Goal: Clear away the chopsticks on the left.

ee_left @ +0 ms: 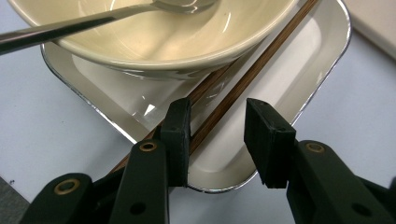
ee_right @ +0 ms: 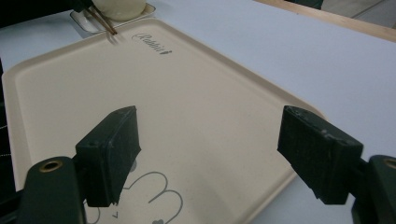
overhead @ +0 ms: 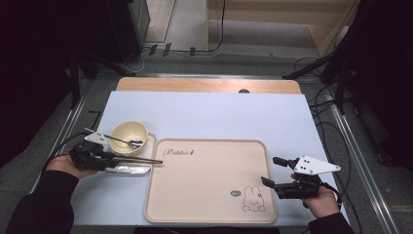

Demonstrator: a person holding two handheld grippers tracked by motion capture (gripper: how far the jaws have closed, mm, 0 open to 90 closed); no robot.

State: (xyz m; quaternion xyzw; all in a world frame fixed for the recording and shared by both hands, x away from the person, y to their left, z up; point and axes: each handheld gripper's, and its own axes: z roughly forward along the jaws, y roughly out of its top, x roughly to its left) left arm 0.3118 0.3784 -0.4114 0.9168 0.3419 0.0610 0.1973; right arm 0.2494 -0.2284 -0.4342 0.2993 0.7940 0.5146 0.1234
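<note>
Dim, dark-edged room around an evenly lit table (overhead: 204, 112); glare inside the bowl (ee_left: 154, 37); close views soft.

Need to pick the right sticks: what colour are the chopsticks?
Dark brown chopsticks, clearest in the left gripper view.

Between left gripper (ee_left: 217, 140) matt black plastic pads: brown wooden chopsticks (ee_left: 243, 79), faint grain. Under them glossy white tray (ee_left: 322, 60), shiny metal rim. Beyond: glossy cream bowl (ee_left: 187, 42), polished metal spoon (ee_left: 70, 28). Big beige tray (ee_right: 196, 102) matt.
</note>
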